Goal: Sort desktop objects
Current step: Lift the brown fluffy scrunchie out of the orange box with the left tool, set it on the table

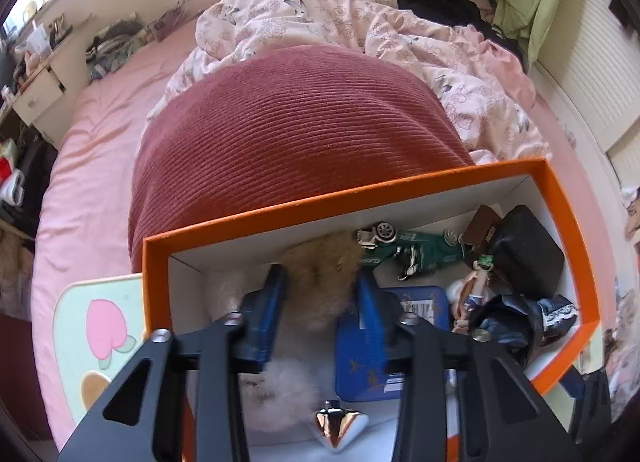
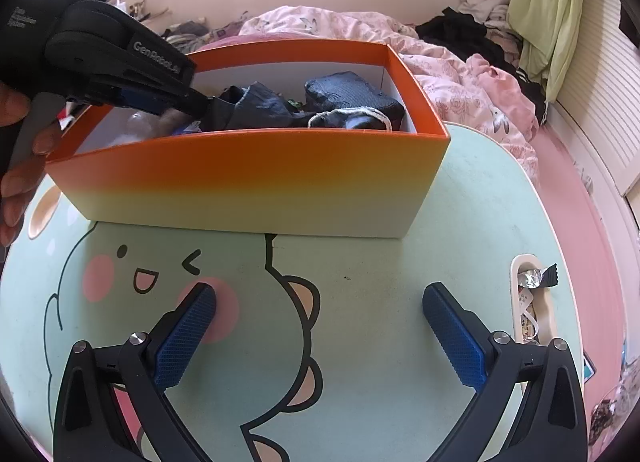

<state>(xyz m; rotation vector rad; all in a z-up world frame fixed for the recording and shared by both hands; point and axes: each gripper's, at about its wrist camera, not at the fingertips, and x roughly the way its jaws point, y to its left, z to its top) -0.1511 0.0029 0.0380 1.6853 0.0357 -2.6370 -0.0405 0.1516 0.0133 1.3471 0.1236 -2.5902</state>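
Nearest the left wrist camera, a shiny silver cone-shaped piece (image 1: 339,428) hangs below a fluffy toy (image 1: 320,282), tan at its far end and white at its near end. Left gripper (image 1: 320,286) points steeply down into the orange box (image 1: 360,190); its blue pads (image 1: 269,314) are clamped on the fluffy toy from both sides, inside the box at its left part. Just right of the toy, on the box floor, lies a blue tin (image 1: 362,358). Further right are a green toy car (image 1: 416,248) against the far wall, a small figurine (image 1: 470,290), a brown pouch (image 1: 484,228), a black pouch (image 1: 528,254) in the far right corner and a dark bundle of cloth (image 1: 520,322) at the near right. Beyond the box lie a dark red ribbed cushion (image 1: 296,134) and a rumpled pink quilt (image 1: 360,30) on a bed.

From the right wrist camera, a person's hand (image 2: 20,166) at far left grips the handle of the left gripper, whose tip dips into the box. Below, a pale green table (image 2: 400,282) printed with a cartoon character (image 2: 160,274) carries the box on its far part. Right gripper (image 2: 320,298) hovers over the bare near part of the table, fingers wide apart, nothing between them. At the right edge, a slot in the table (image 2: 532,302) holds small items, including a foil wrapper (image 2: 536,276).
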